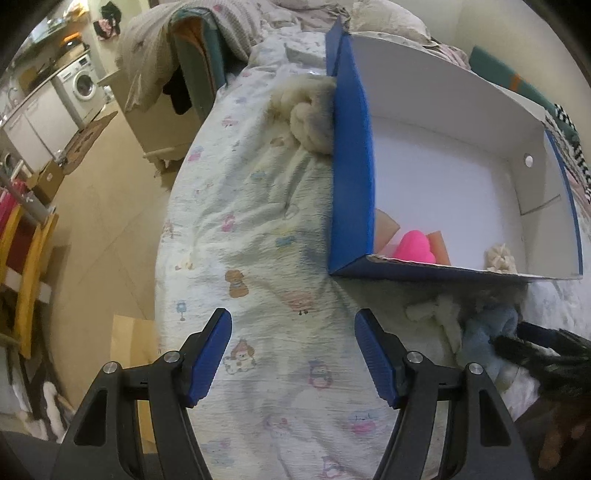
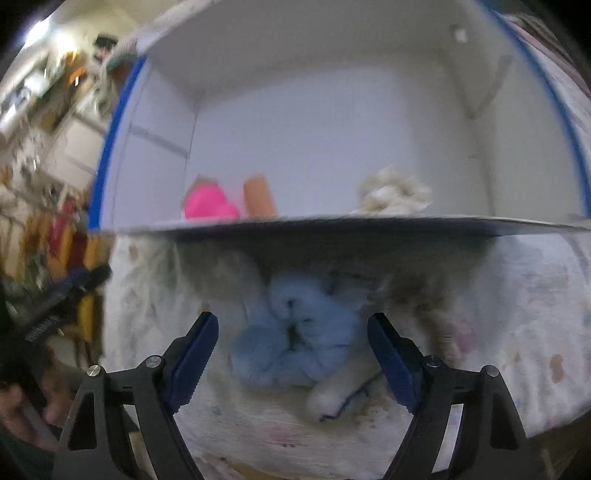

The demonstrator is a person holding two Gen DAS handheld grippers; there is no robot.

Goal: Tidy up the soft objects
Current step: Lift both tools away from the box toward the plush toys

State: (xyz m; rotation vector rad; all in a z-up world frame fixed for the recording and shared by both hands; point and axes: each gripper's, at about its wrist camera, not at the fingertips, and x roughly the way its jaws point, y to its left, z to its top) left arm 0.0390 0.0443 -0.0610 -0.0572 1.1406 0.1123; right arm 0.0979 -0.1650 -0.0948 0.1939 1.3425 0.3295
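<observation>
A blue box (image 1: 352, 166) with a white inside lies on the patterned bed sheet (image 1: 258, 258). In it are a pink soft toy (image 1: 412, 245), orange sponges (image 1: 439, 245) and a small cream knot (image 1: 498, 258). A bigger cream knot (image 1: 306, 114) rests against the box's left outer wall. My left gripper (image 1: 293, 317) is open over bare sheet with nothing between its fingers. In front of the box lie a blue plush (image 2: 295, 332) and a white plush (image 2: 332, 395). My right gripper (image 2: 291, 319) is open and straddles the blue plush, with its pads clear of it.
The bed's edge drops to the floor on the left. Beyond it are a cardboard box (image 1: 74, 151), a washing machine (image 1: 85, 83) and a yellow rack (image 1: 26, 258). Pillows and blankets (image 1: 388, 22) pile up behind the box.
</observation>
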